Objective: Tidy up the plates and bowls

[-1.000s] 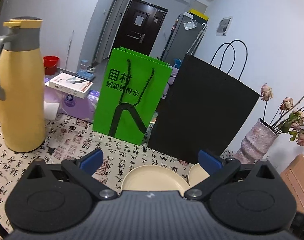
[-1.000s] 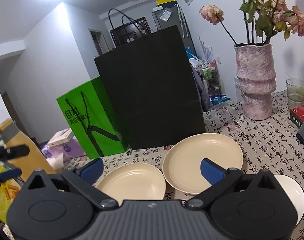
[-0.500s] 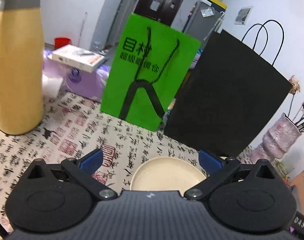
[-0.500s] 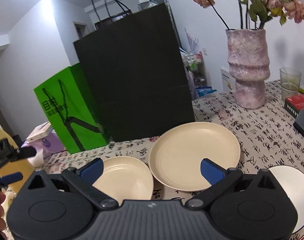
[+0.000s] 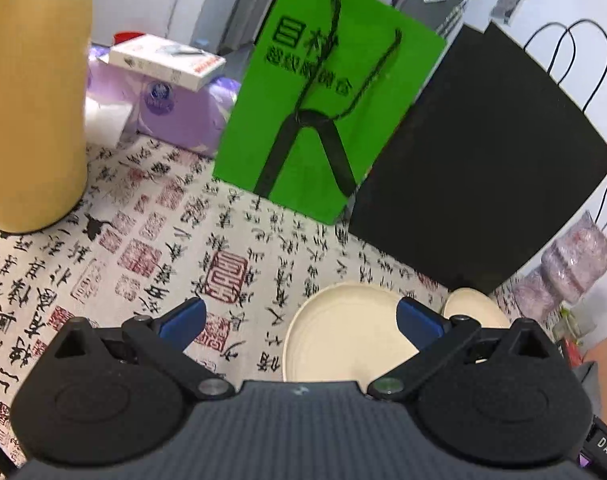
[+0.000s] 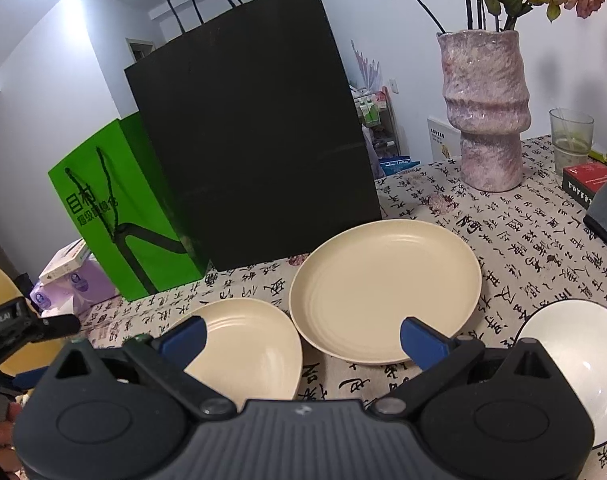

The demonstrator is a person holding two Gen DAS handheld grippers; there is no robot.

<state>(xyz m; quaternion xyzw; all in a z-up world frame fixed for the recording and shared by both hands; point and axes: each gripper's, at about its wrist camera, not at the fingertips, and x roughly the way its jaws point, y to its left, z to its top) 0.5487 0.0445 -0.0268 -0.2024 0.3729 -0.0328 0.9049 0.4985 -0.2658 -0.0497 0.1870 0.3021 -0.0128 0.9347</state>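
Observation:
Two cream plates lie side by side on the calligraphy-print tablecloth. In the right wrist view the small cream plate (image 6: 243, 344) is at lower left and the large cream plate (image 6: 383, 288) is right of it, with a white bowl (image 6: 571, 356) at the far right. My right gripper (image 6: 301, 340) hovers open just before them, holding nothing. My left gripper (image 5: 299, 322) is open too, with the small cream plate (image 5: 343, 332) under its right finger and the large cream plate (image 5: 471, 308) peeking beyond. The other gripper (image 6: 23, 328) shows at the left edge.
A green paper bag (image 5: 323, 112) and a black paper bag (image 6: 251, 132) stand behind the plates. A yellow thermos (image 5: 31, 92) stands at left, a pink vase (image 6: 483, 108) with dried flowers at right, beside a glass (image 6: 569, 140) and a red box (image 6: 587, 176).
The left gripper has moved forward and tilted down, so the tablecloth fills more of its view. The right gripper has moved closer to the plates. Both stayed open.

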